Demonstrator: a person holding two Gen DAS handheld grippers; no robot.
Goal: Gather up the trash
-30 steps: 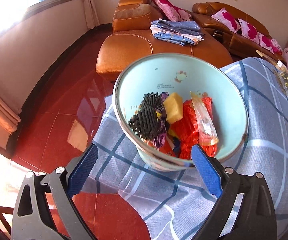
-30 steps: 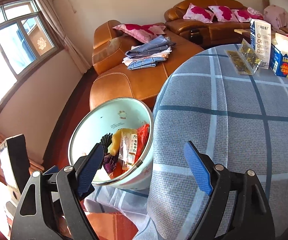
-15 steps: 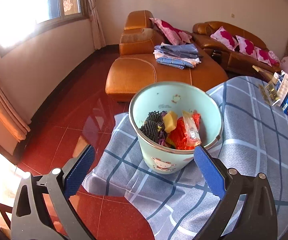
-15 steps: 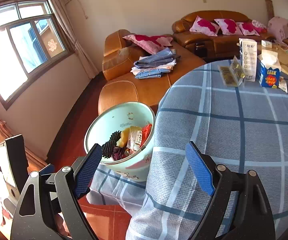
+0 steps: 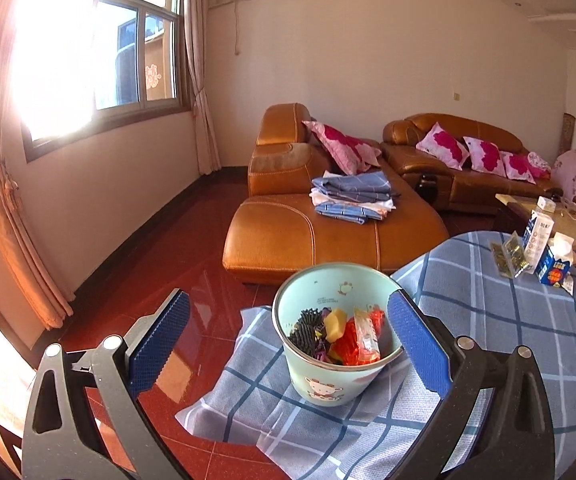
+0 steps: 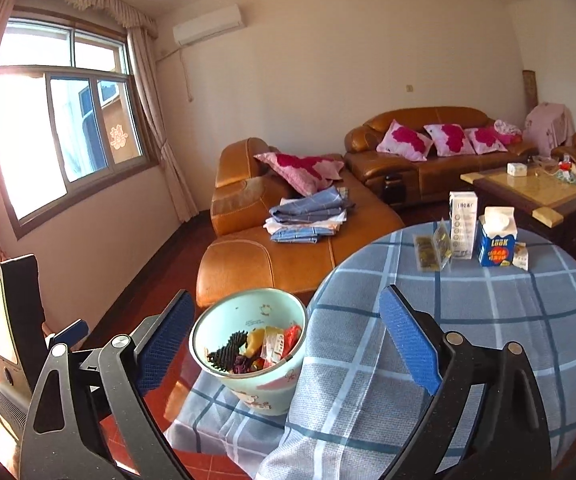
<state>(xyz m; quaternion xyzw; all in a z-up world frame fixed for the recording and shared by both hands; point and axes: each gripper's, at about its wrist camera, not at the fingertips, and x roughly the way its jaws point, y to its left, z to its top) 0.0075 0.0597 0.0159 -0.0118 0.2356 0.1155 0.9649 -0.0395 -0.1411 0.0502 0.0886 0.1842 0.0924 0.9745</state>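
Here, left wrist view: the left gripper has its blue-padded jaws spread wide, with nothing clamped between them.
Bin: a pale green plastic waste bin with a cartoon print sits low on a draped fold of the blue checked tablecloth, just beside the round desk's edge; it appears between the jaws but beyond them, untouched.
Bin contents: a black ridged piece, a yellow lump and red-orange wrappers lie loosely inside, below the rim.
Remaining trash: a clear packet with a gold print, a white carton and a blue carton stand together at the desk's far side, well apart from the bin.

Right wrist view: the right gripper is empty and its jaws are opening; the bin is down to the left, the cloth-covered desk to the right.
Likely step: reaching for the next item, probably the far cluster.
Doing it well: approach the light packet low and square, close gently so it does not skid, and carry it fully over the bin's rim before letting go.
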